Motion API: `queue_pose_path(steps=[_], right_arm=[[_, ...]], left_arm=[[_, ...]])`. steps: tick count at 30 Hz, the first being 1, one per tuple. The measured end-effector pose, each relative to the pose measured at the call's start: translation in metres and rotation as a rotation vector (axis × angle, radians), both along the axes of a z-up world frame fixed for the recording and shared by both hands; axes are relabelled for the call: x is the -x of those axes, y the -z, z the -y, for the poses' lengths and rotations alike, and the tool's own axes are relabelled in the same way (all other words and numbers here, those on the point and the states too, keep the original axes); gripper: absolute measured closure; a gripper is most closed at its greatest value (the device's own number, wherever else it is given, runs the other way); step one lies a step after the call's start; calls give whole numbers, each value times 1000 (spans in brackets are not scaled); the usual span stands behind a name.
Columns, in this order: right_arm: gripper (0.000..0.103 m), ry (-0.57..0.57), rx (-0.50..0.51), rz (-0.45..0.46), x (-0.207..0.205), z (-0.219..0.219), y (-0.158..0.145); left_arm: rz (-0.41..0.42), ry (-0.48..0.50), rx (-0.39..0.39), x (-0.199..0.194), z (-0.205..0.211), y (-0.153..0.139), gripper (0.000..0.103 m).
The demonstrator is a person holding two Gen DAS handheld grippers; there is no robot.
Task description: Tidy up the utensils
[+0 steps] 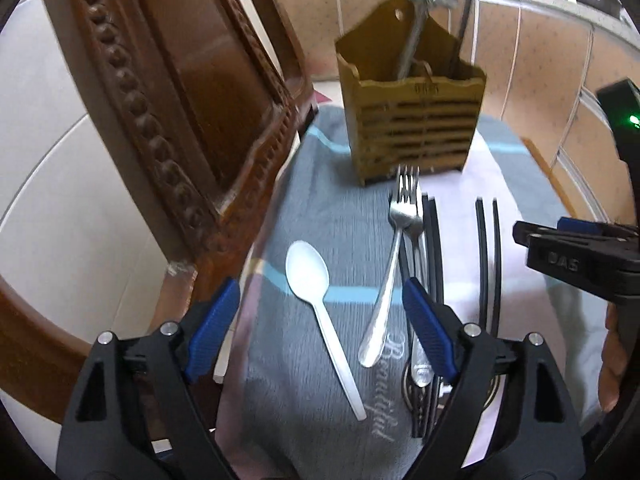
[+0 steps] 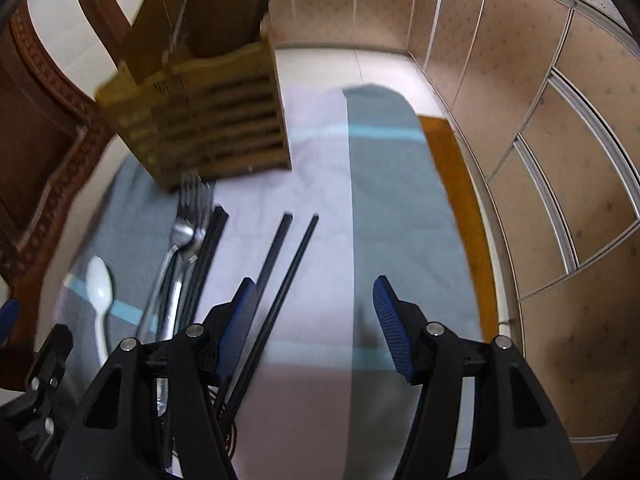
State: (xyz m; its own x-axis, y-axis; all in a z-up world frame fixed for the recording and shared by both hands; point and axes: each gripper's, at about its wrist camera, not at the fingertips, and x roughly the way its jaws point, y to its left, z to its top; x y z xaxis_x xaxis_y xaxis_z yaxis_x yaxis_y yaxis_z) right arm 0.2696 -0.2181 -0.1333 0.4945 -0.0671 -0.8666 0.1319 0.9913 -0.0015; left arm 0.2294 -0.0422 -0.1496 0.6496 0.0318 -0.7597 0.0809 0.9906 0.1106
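Observation:
A slatted wooden utensil holder [image 1: 412,120] [image 2: 208,116] stands at the far end of a grey towel [image 1: 304,208] [image 2: 400,200]; a metal ladle [image 1: 416,32] and a black stick lean in it. On the towel lie a white plastic spoon [image 1: 308,276] [image 2: 100,284], metal forks [image 1: 404,216] [image 2: 188,216] and black chopsticks [image 1: 488,260] [image 2: 288,264]. My left gripper [image 1: 320,320] is open above the spoon and one fork handle, pads touching neither. My right gripper [image 2: 314,328] is open, with one chopstick lying between its jaws, close beside the left pad [image 2: 240,320].
A carved dark wooden chair [image 1: 180,100] stands close on the left. Tan cabinet doors [image 2: 560,160] run along the back and right. The wooden table edge [image 2: 460,184] shows past the towel. A hand [image 1: 612,360] holds the right tool at the left view's edge.

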Motion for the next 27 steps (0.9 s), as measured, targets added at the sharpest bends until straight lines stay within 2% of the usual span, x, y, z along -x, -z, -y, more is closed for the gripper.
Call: queue_pose_path(steps=[3,5,9,11,12,14,15,16,18,19,22,23,25,27], right_arm=[[43,9,21,-41,-8,-4,12],[48,10,30,-63,-13,-5,17],[49,-13,42,-80,-14,-8,25],[55,-36,48,-83,-13,-9,27],[59,-51,52,-85,-12,-10,27],[83,-82,61,-84,-11,-14,27],[88,-82,61,-84,-11,-14,27],[89,-97,68,-82,-10,-16,27],[89,-112,82,-79,-9,-17,26],[89,-116,79,-78,-8,-16,26],[95,-121,65,-75,-2,-12,22],[100,-123,67,-67,1,-10,19],[102,-123,89,-64,5,-6,14],[102,-125,96,-71,7,0,13]], left_arm=[[-38,11,39,-5,0,4,20],[-73,21,72,-11,1,10,21],[-174,5,149,-24,-1,33,25],[-220,1,191,-28,-2,44,30],[-248,-1,211,-31,-2,51,34],[-265,-9,218,-34,-2,59,41],[-282,-2,230,-34,-3,64,54],[-275,6,228,-34,-2,64,54],[-278,22,226,-32,0,64,61],[-282,31,230,-32,1,63,69],[-290,71,215,-25,11,62,85],[-291,85,202,-21,16,60,87],[-289,134,194,-10,26,58,88],[-309,181,221,-2,33,58,88]])
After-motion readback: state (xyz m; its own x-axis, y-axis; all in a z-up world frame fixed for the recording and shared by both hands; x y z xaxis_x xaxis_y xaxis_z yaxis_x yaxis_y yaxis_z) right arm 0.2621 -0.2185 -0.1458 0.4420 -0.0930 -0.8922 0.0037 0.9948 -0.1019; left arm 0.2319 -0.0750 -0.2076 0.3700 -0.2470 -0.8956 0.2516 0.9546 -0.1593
